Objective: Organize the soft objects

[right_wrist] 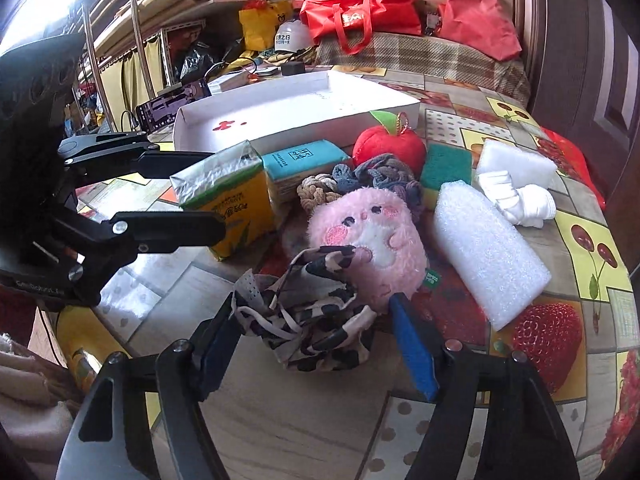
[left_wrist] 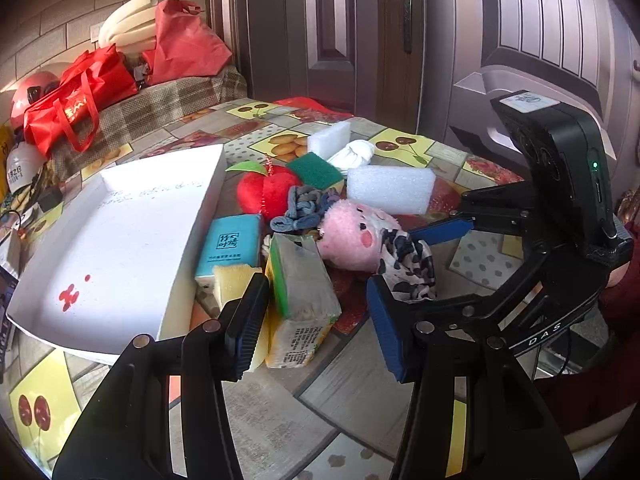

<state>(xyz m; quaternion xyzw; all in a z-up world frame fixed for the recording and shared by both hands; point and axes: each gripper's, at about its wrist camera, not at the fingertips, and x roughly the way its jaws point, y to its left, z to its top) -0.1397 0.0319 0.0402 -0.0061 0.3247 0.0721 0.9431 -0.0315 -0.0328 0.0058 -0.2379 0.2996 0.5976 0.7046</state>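
A pile of soft things lies on the fruit-print tablecloth beside a shallow white box (left_wrist: pixel 120 240). My left gripper (left_wrist: pixel 316 282) straddles a yellow-green tissue pack (left_wrist: pixel 300 288). Its left pad is against the pack and a yellow sponge (left_wrist: pixel 232 280), and a gap shows at the right pad, so it is open. My right gripper (right_wrist: pixel 314 304) is open around a crumpled black-and-white patterned cloth (right_wrist: pixel 312 320) that lies against a pink plush toy (right_wrist: pixel 372 240). The cloth touches the left pad. Behind are a red plush apple (left_wrist: pixel 264 192) and a blue tissue pack (left_wrist: pixel 228 244).
A long white foam block (right_wrist: pixel 488 256), a green scouring sponge (left_wrist: pixel 316 170), rolled white socks (left_wrist: pixel 354 154) and grey-blue hair ties (left_wrist: pixel 304 208) crowd the pile. Red bags (left_wrist: pixel 80 100) and a helmet sit on a bench behind. A dark door (left_wrist: pixel 340 40) stands beyond the table.
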